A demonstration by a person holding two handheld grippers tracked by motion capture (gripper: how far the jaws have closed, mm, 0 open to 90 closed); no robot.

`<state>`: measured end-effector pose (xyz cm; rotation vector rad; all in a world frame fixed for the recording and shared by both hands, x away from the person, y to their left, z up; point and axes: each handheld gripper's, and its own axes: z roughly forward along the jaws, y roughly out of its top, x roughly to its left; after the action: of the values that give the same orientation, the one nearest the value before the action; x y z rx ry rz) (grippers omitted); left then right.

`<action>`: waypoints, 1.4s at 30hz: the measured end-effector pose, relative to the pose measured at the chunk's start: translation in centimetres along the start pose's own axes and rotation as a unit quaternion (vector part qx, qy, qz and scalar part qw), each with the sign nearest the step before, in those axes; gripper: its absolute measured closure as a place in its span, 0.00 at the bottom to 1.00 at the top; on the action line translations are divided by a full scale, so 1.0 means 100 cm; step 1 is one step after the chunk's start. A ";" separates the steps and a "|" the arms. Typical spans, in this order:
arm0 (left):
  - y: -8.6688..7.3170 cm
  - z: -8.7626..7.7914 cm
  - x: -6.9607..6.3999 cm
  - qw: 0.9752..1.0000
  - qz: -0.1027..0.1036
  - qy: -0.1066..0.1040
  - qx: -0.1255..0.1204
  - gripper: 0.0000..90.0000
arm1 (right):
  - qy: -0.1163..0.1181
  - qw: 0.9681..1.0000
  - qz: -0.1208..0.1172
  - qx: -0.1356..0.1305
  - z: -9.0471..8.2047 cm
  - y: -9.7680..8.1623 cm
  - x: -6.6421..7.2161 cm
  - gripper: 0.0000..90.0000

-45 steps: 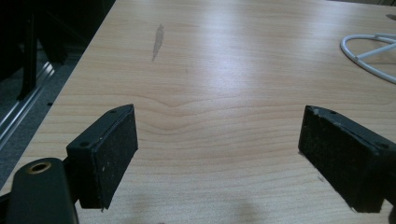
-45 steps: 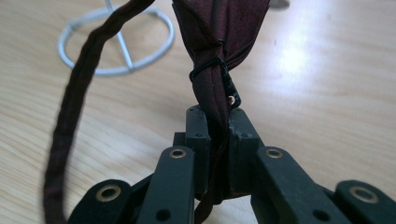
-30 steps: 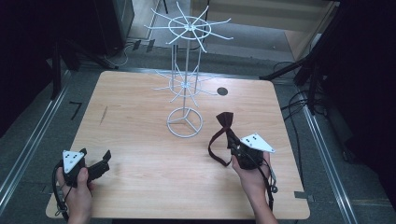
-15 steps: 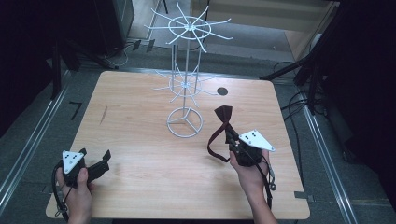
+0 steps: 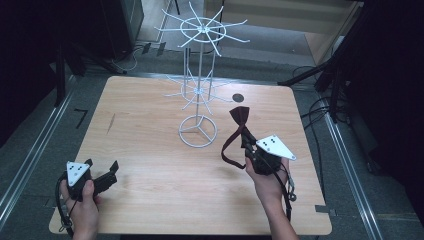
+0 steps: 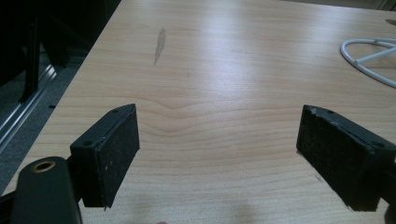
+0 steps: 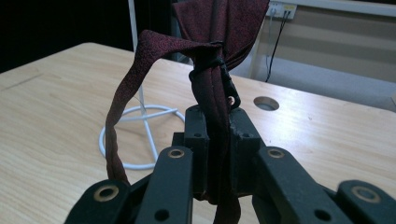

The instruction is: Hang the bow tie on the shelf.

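- where the right tongs sit at the right half of the table, they are clenched on a dark red bow tie, pads pressed tight on its strap.
- in the right gripper view the right tongs pinch the strap of the bow tie between both jaws, just below the knot and a small black clasp.
- bow part stands above and ahead of the jaw tips; it is off the table, in the air.
- one loop of the strap hangs out to the left of the jaws and curves back down beside them; in the high view it droops toward the table, cannot tell if it touches the wood.
- bow tie is just right of the white wire stand, near its ring base, not touching it.
- left tongs at the near left corner of the table, well apart from the bow tie.
- left gripper view: left tongs released, jaws wide apart, nothing but bare wood between them; edge of the stand's ring base at top right.
- a hand holds the right tongs from the bottom edge, another hand holds the left.
- small round hole in the table behind the bow tie.
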<state>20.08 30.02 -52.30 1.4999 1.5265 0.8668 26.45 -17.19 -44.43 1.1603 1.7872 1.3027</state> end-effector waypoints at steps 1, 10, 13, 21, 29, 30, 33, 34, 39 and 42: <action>0.000 0.000 0.000 1.000 0.000 0.000 0.000 0.15 | -0.001 1.000 0.000 -0.003 0.000 0.001 0.000 0.91; 0.000 0.000 0.000 1.000 0.000 0.000 0.000 0.15 | -0.011 1.000 0.005 -0.026 -0.002 0.009 0.001 0.91; 0.000 0.000 0.000 1.000 0.000 0.000 0.000 0.15 | -0.015 0.999 0.004 -0.031 -0.002 0.011 0.001 0.91; 0.000 0.000 0.000 1.000 -0.002 0.001 0.000 0.15 | -0.021 0.999 0.008 -0.032 0.003 0.019 -0.001 0.90; 0.000 0.000 0.000 1.000 -0.001 0.000 0.001 0.15 | -0.024 0.999 0.012 -0.030 0.011 0.029 -0.003 0.90; 0.000 0.000 0.000 1.000 -0.001 0.000 0.001 0.15 | -0.025 0.999 0.011 -0.030 0.012 0.030 -0.003 0.90; 0.000 0.000 0.001 1.000 -0.001 -0.001 0.001 0.15 | -0.026 0.999 0.013 -0.031 0.015 0.034 -0.004 0.90; 0.000 0.000 0.001 1.000 -0.002 -0.001 0.001 0.15 | -0.027 0.999 0.014 -0.029 0.017 0.035 -0.004 0.90; 0.000 0.000 0.001 1.000 -0.001 -0.001 0.001 0.15 | -0.028 0.999 0.013 -0.030 0.023 0.040 -0.005 0.90; 0.000 0.000 0.001 1.000 0.000 -0.001 0.002 0.15 | -0.029 0.999 0.013 -0.029 0.027 0.043 -0.006 0.90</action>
<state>20.09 30.09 -52.30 1.5041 1.5271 0.8624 30.19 -16.13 -41.22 1.1801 1.6880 1.3139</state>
